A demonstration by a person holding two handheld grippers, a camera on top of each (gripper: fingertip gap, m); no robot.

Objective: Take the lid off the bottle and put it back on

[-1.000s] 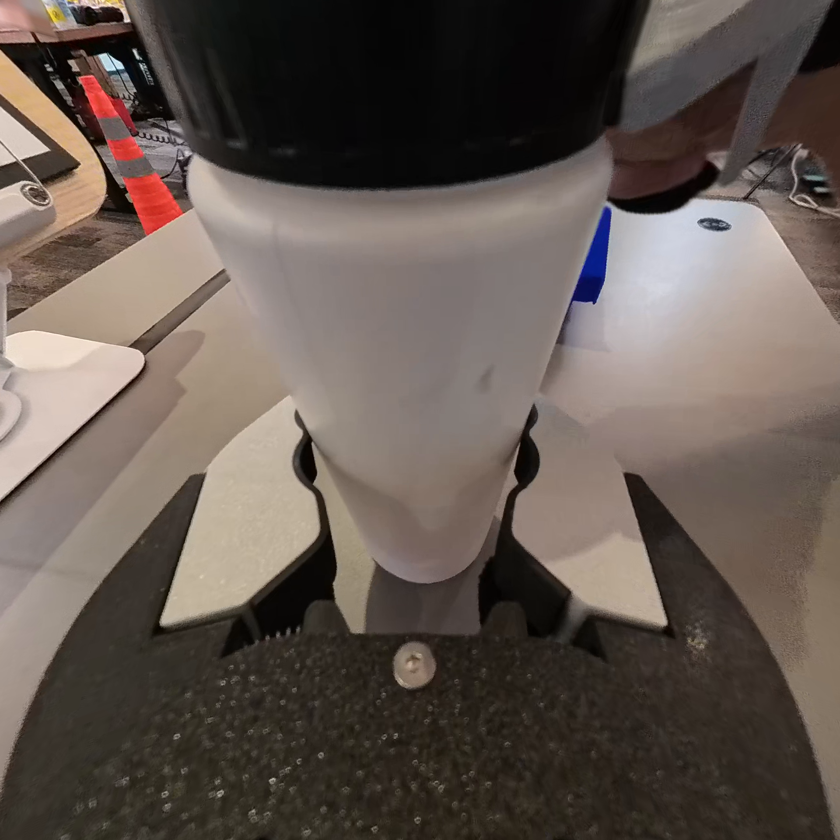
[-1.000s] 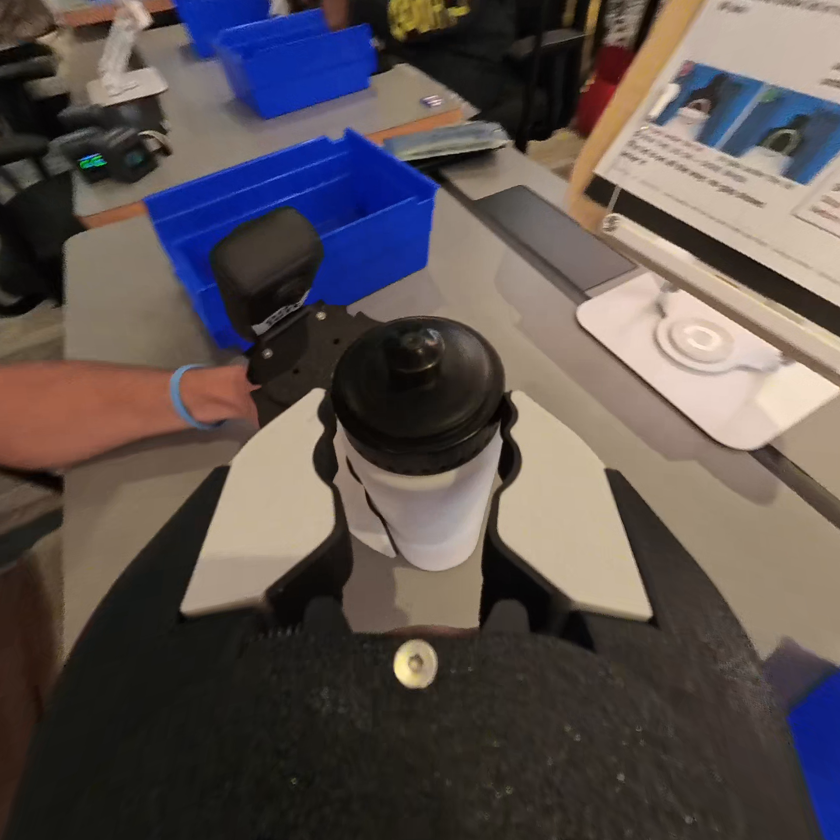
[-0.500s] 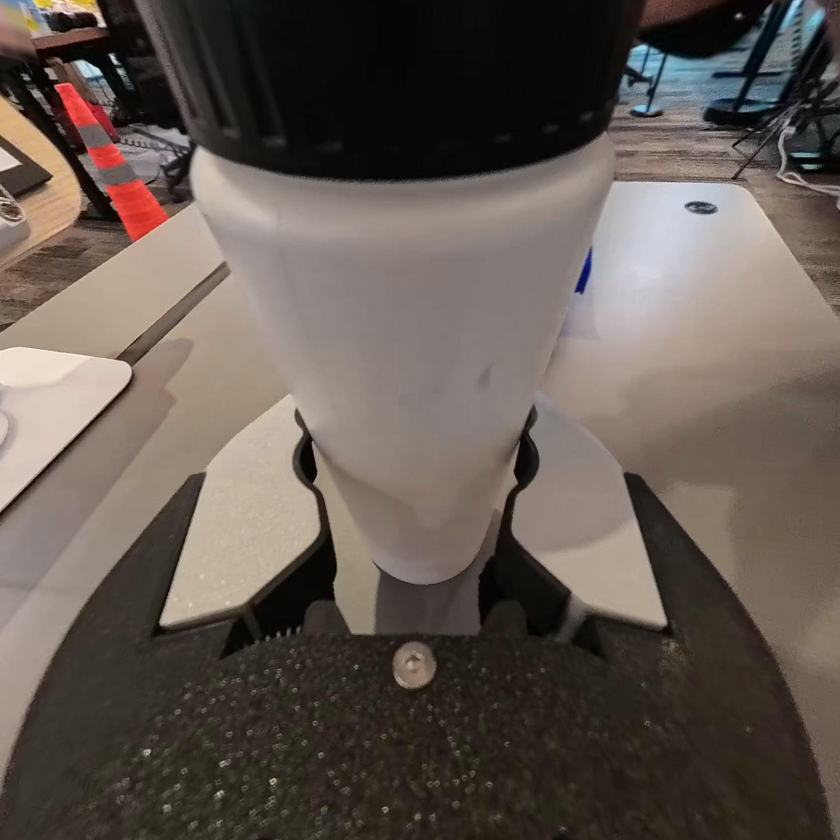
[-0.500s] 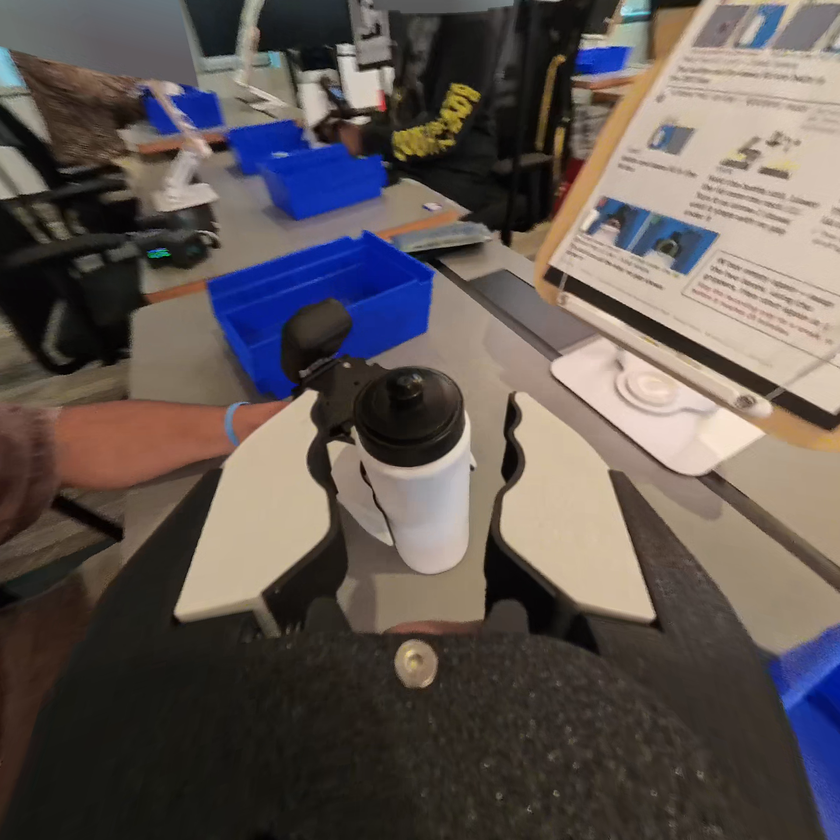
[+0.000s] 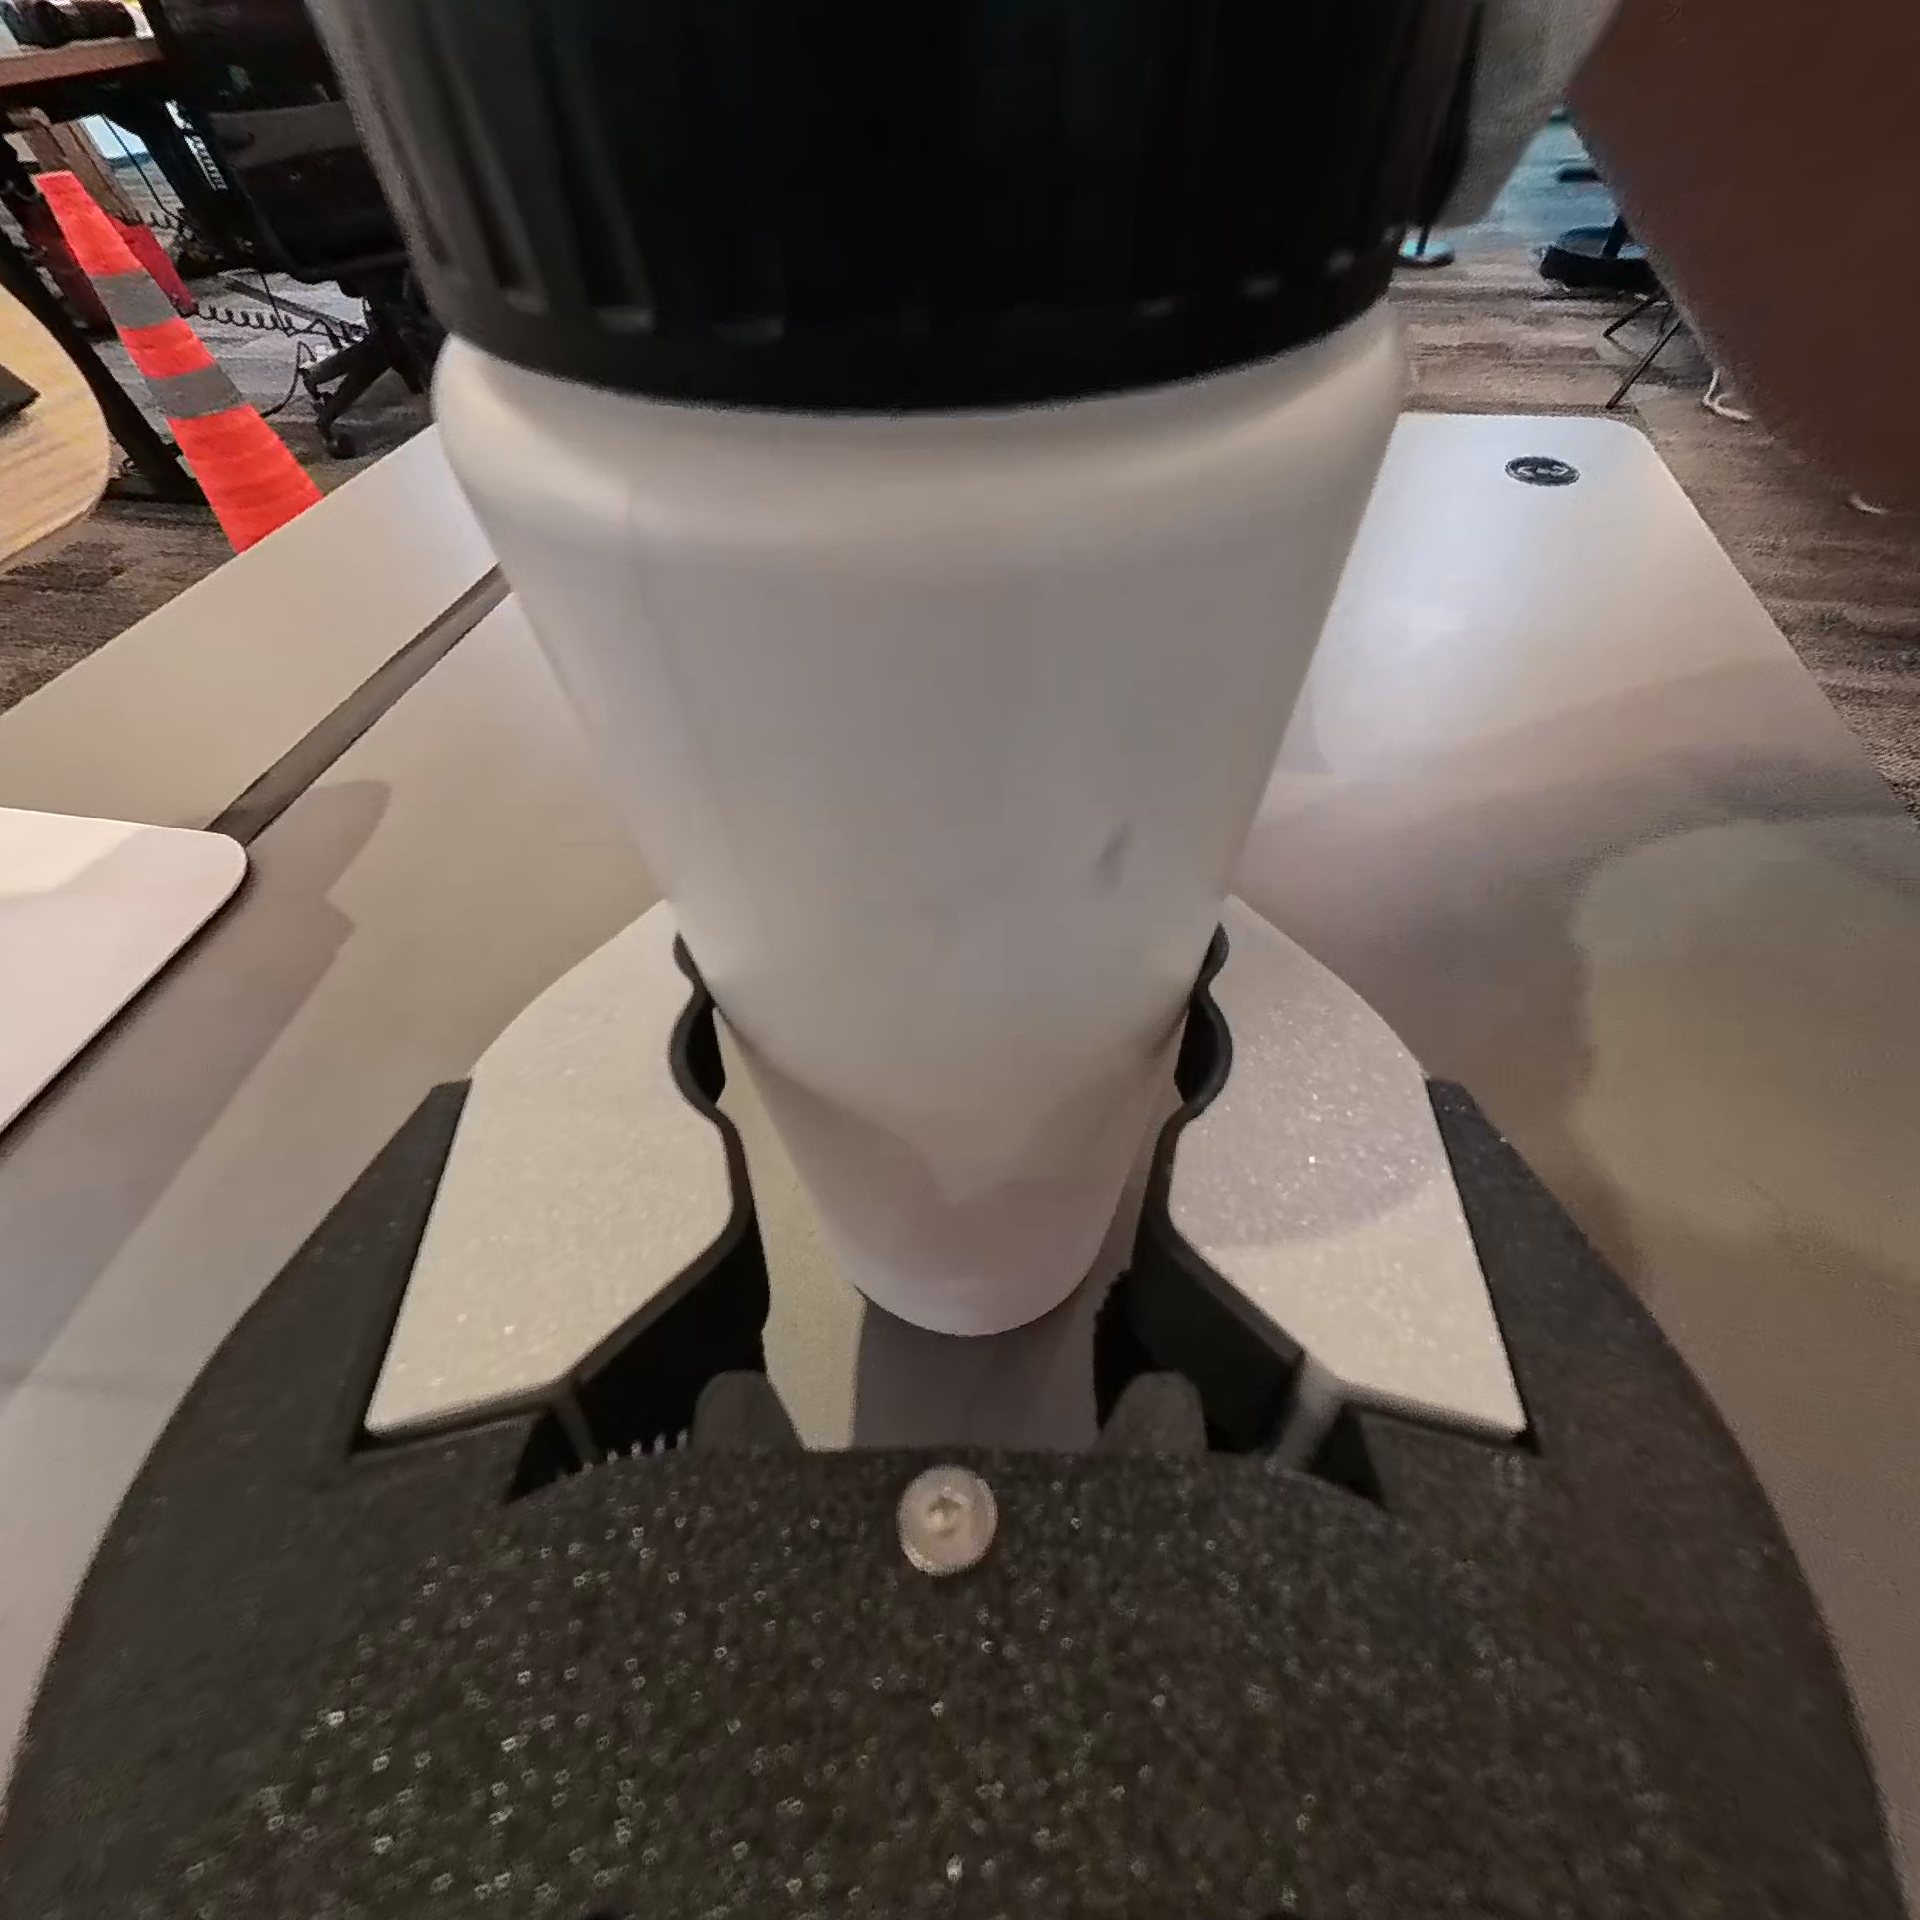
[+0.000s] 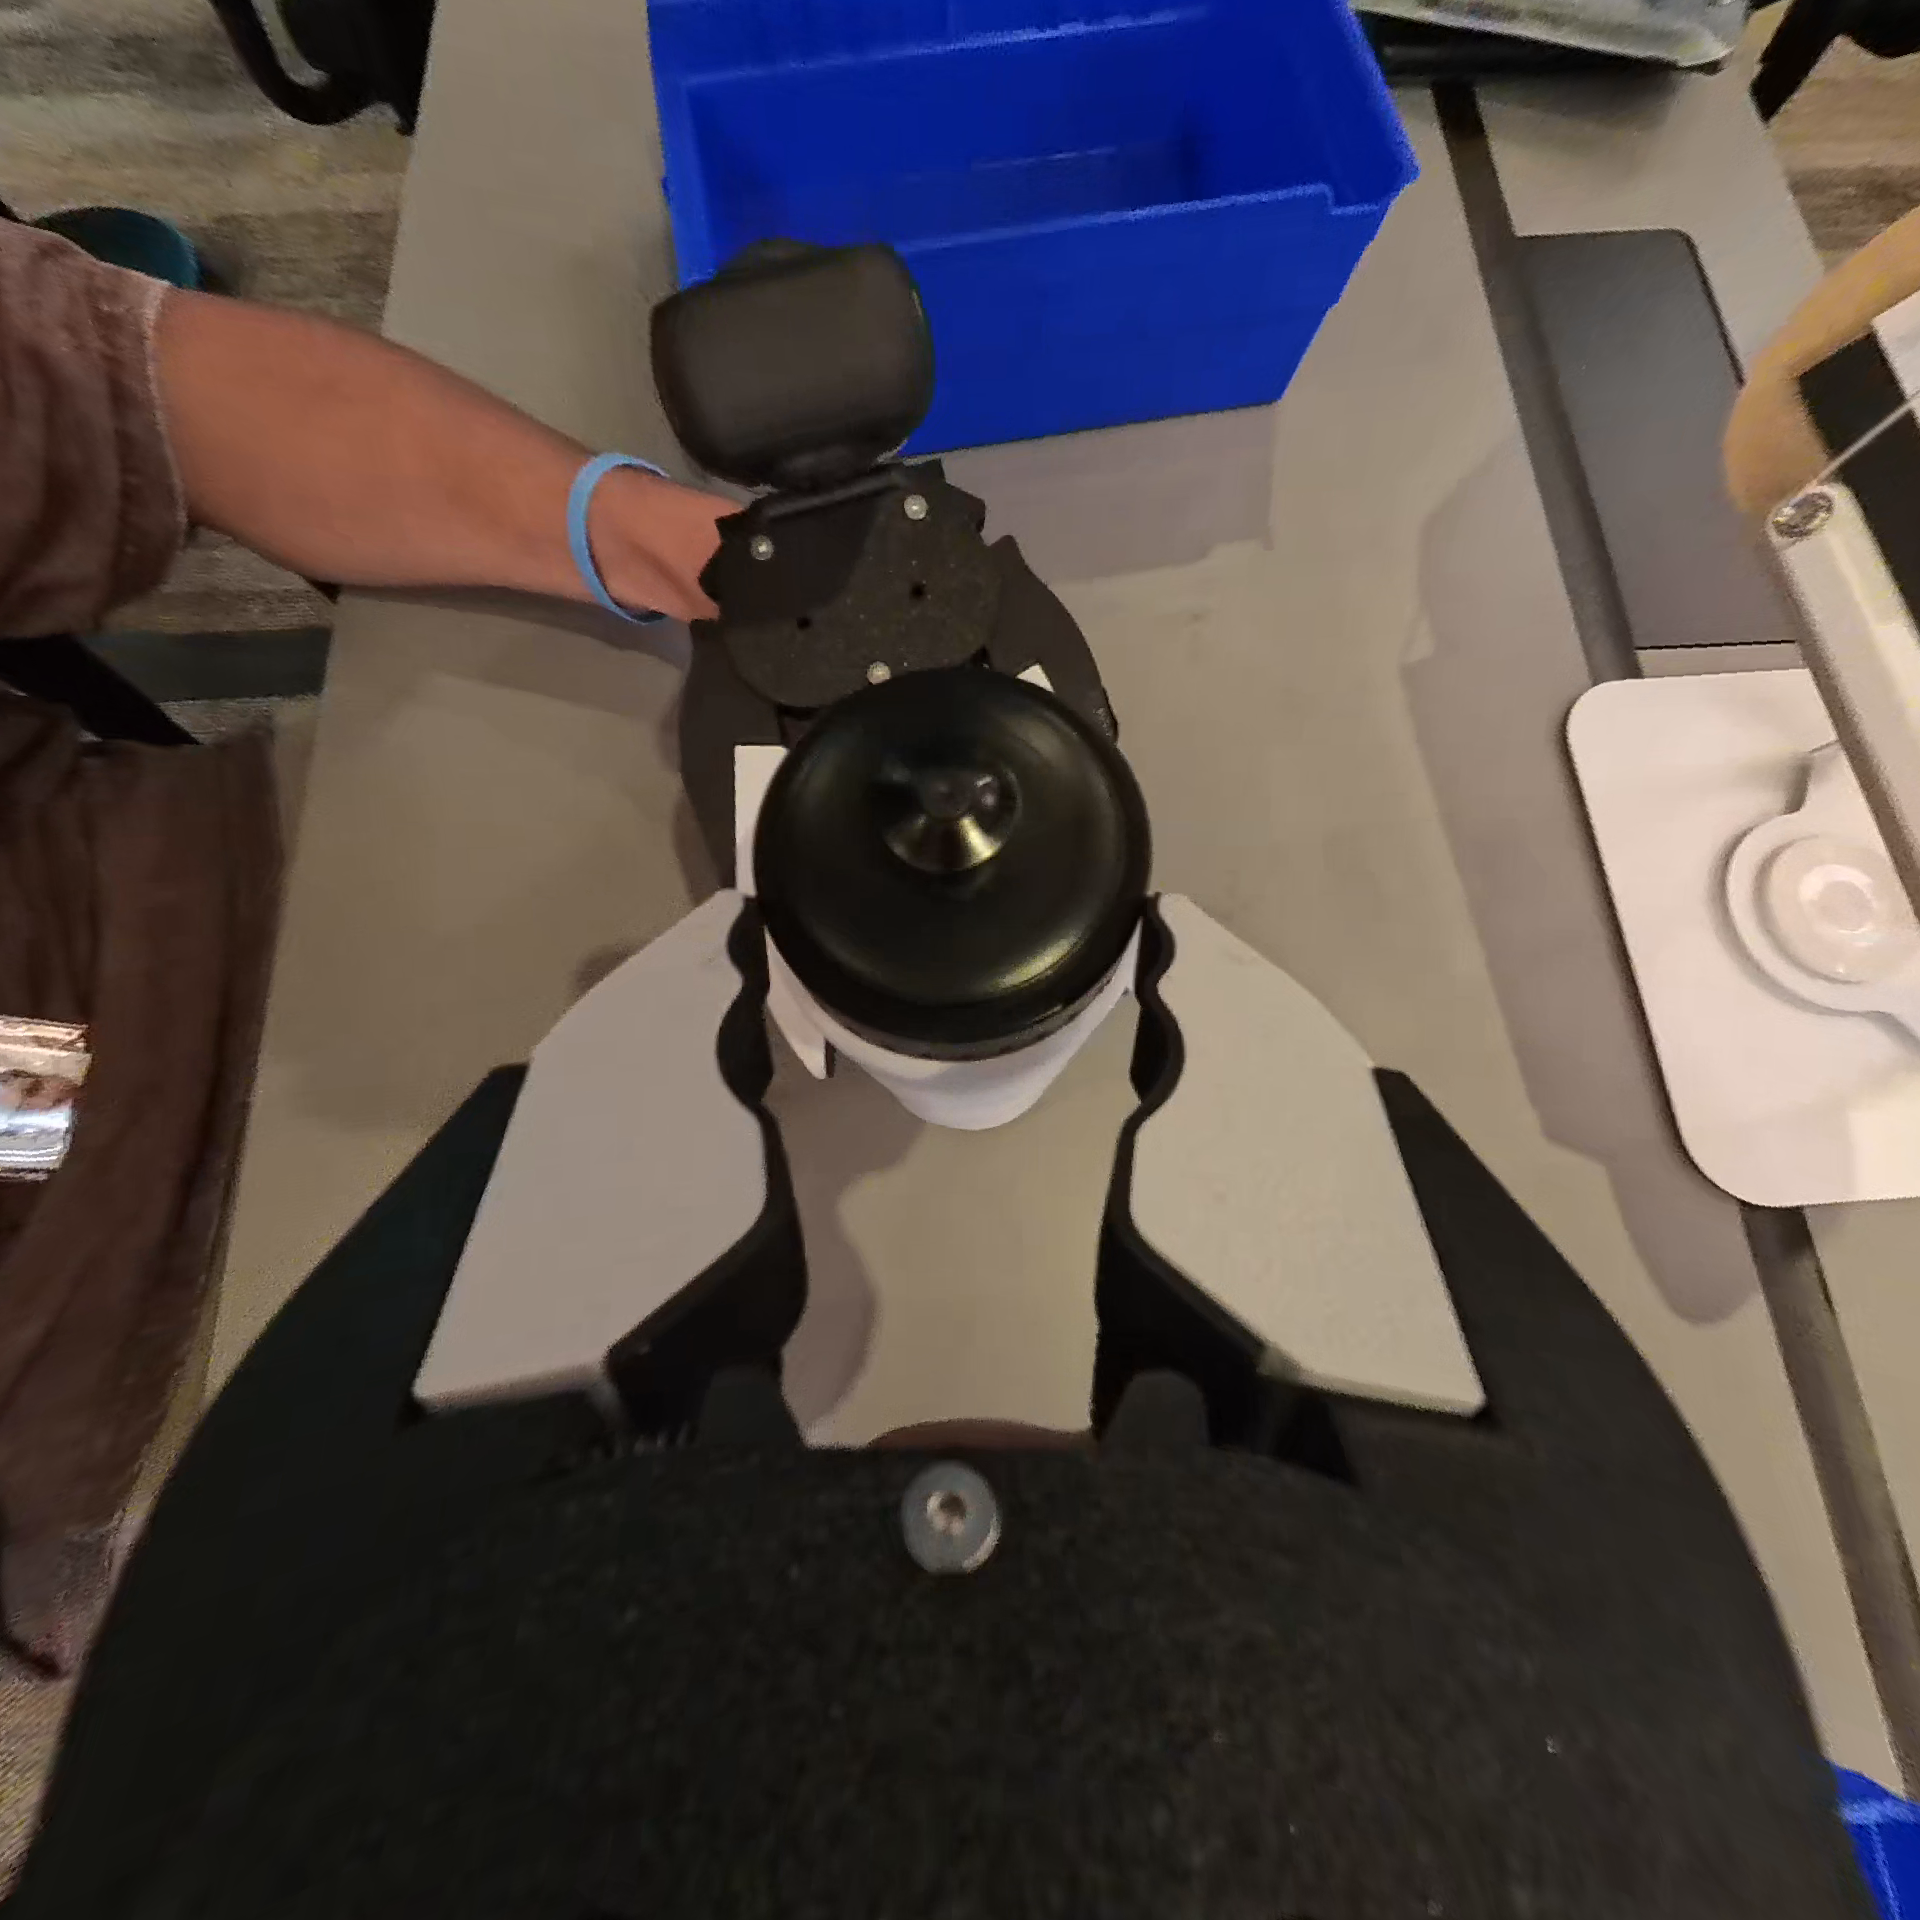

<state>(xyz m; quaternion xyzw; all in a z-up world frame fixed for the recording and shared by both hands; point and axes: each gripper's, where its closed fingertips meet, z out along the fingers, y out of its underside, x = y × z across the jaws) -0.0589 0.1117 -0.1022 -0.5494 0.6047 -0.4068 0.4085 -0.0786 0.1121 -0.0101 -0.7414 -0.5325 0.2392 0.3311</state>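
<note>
A shared workspace of the lab or office sort — grey desks point(image 6: 1351, 727) stand edge to edge on patterned carpet point(image 5: 1714, 343). A blue parts bin point(image 6: 1039, 208) sits on one desk, an orange traffic cone point(image 5: 177, 384) and trailing cables on the floor — beside them a stand-mounted instruction board point(image 6: 1849, 436).

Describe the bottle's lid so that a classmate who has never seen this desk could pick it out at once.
Start at the big blue bin at the far side of the grey table. Just nearer than it, the left gripper clasps an upright white bottle. The lid sits on top of that bottle: a round, domed, glossy black cap with a small spout at its centre, the only such piece here.
</note>
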